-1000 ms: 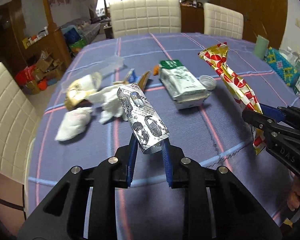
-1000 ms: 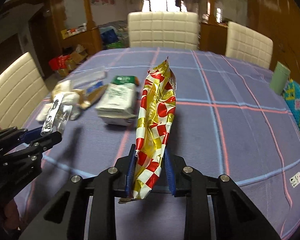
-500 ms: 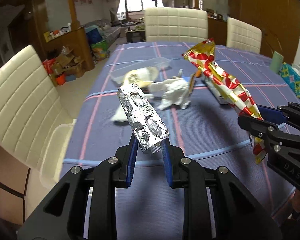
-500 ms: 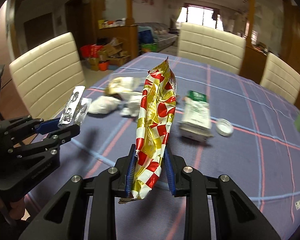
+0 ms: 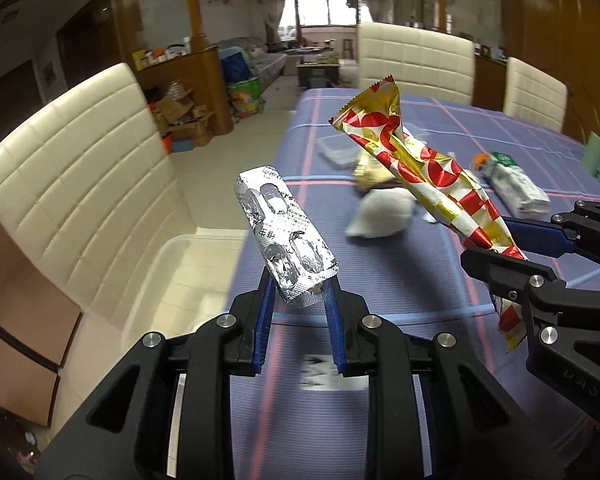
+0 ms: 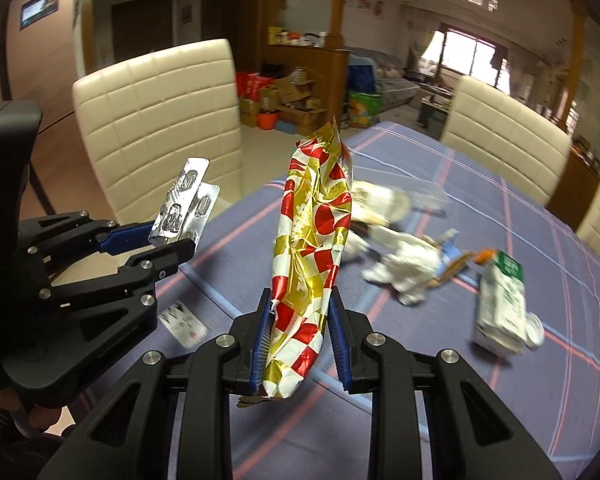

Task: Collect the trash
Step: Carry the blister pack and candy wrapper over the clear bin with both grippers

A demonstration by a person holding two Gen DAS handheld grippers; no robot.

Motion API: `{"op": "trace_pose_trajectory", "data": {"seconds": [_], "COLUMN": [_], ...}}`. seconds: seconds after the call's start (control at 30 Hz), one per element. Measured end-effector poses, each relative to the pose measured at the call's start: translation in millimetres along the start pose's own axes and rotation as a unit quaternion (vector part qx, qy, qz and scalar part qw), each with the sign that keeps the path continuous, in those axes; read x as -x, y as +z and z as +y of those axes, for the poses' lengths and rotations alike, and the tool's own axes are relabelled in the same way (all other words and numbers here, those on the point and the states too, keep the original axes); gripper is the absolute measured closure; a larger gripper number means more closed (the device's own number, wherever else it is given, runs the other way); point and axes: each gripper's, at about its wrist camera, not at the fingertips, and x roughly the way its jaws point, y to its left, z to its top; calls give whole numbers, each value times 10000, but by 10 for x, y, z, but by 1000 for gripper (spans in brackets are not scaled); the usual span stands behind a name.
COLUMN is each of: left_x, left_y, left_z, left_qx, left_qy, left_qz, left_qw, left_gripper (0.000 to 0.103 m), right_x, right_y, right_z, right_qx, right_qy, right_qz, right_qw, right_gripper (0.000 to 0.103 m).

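**Two pieces of trash held aloft near the table's left edge**

A silver blister pack (image 5: pixel 286 236) is pinched by its lower end between the blue pads of the left gripper (image 5: pixel 298 300), so that most of the foil stands up and forward, clear of the table. A red-and-gold snack wrapper (image 6: pixel 312 248) is clamped low down in the right gripper (image 6: pixel 298 332), whose pads are pressed hard into the crumpled film; its long body rises upright above the fingers. Both items are probably gripped at one end so that they can simply be dropped once released. A clear plastic bin (image 5: pixel 180 264) is seen on the seat of the cream chair (image 5: pixel 72 184) just left of the table edge, and is judged to be the likely drop point. More trash is left farther out on the blue checked tablecloth (image 6: pixel 540 380): crumpled white tissue (image 6: pixel 404 268), a green-and-white carton (image 6: pixel 500 308) and a small round lid (image 6: pixel 534 330) touching it.
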Motion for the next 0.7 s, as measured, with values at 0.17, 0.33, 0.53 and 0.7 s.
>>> {"op": "trace_pose_trajectory", "data": {"seconds": [0.17,0.33,0.53,0.7], "left_x": [-55,-108,-186,-286], "left_y": [9,34,49,45], "left_z": [344,622,884,1022], "left_qx": [232,410,602,735], "left_qy": [246,473,684,820], "left_qz": [43,49,63,120], "left_qw": [9994,9980,9958,9938], "left_gripper": [77,77,77,77], "right_x": [-147,-313,-494,-607], "right_y": [209,424,598,717], "right_z": [230,420,576,655], "right_qx": [291,507,726,830], "right_qy": [171,314,358,392], "right_qz": [-11,16,17,12], "right_qw": [9994,9982,9967,9958], "right_gripper": [77,77,77,77]}}
